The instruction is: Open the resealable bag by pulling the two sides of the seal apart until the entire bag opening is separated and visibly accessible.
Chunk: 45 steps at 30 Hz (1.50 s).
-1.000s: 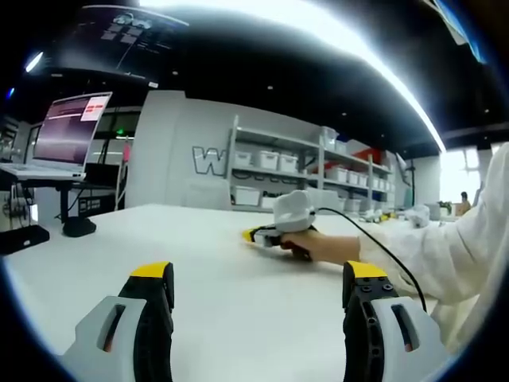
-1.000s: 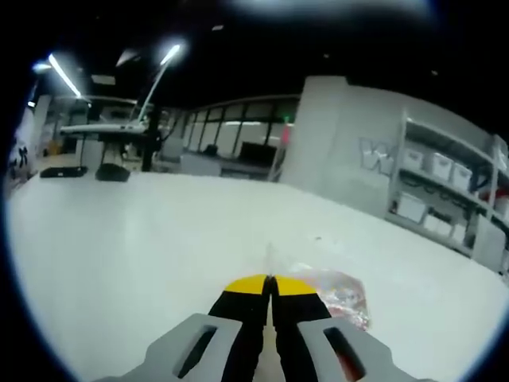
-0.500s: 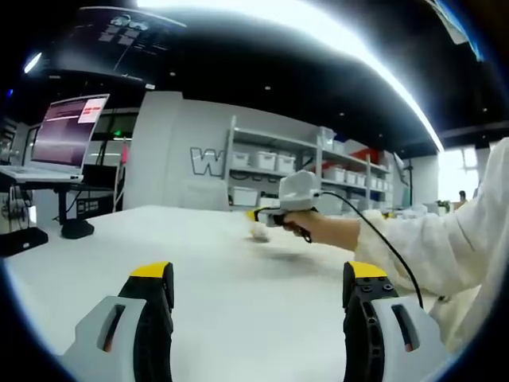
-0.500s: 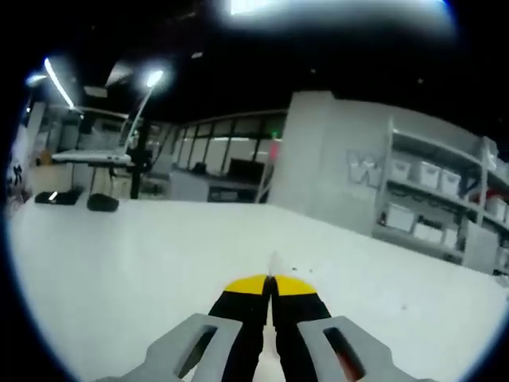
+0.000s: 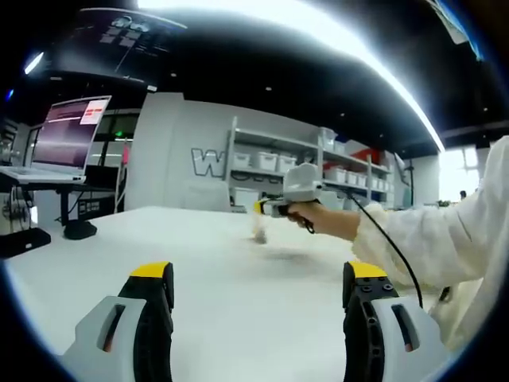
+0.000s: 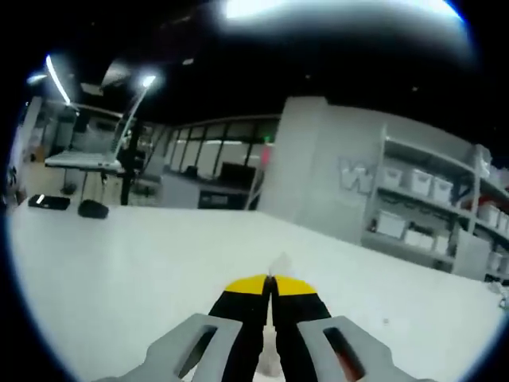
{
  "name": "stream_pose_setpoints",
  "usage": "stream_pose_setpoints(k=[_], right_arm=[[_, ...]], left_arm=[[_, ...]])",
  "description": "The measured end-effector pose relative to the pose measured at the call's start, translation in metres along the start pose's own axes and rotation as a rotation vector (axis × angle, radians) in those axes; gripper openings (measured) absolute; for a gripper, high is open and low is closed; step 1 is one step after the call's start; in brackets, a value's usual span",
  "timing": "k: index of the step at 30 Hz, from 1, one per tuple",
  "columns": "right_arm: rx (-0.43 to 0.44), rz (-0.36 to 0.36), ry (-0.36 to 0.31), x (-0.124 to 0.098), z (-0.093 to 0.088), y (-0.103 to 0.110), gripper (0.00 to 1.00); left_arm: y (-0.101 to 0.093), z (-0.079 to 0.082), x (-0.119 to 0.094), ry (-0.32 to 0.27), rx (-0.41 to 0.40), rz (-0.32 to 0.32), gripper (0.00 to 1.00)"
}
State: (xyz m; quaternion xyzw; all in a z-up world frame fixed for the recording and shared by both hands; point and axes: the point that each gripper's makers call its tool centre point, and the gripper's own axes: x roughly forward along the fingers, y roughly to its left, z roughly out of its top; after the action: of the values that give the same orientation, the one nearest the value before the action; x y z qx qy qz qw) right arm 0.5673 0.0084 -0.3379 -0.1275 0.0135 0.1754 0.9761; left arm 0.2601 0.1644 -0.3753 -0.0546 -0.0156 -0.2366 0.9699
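In the left gripper view, the left gripper (image 5: pixel 258 314) is held with jaws wide apart over the bare white table (image 5: pixel 199 278). At one o'clock the right gripper (image 5: pixel 266 208) has been lifted since a second ago, the bag (image 5: pixel 259 231) dangling beneath it (blurred).

In the right gripper view, the right gripper (image 6: pixel 270 288) is seen clamped on the bag's top edge (image 6: pixel 278 263). Open table lies all round, so room is judged ample for a second grip.

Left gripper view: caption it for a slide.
Open left gripper waits low over the white table while the right gripper lifts the resealable bag.
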Motion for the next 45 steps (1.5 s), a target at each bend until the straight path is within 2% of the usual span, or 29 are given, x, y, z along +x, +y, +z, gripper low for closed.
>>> stream_pose_setpoints(k=[13, 22, 30, 45], right_arm=[[0.032, -0.004, -0.048, -0.009, 0.015, -0.01, 0.0], [0.037, 0.023, -0.055, -0.013, 0.018, -0.008, 0.0], [0.046, 0.021, -0.061, -0.02, 0.019, -0.013, 0.0], [0.022, 0.039, -0.078, -0.033, 0.029, -0.012, 0.0]], left_arm=[[-0.001, -0.003, 0.0, 0.005, -0.001, 0.002, 0.86], [-0.003, -0.004, 0.0, 0.01, -0.001, 0.0, 0.86], [-0.004, -0.004, -0.001, 0.009, -0.002, 0.001, 0.86], [-0.005, -0.003, -0.002, 0.006, -0.001, -0.001, 0.86]])
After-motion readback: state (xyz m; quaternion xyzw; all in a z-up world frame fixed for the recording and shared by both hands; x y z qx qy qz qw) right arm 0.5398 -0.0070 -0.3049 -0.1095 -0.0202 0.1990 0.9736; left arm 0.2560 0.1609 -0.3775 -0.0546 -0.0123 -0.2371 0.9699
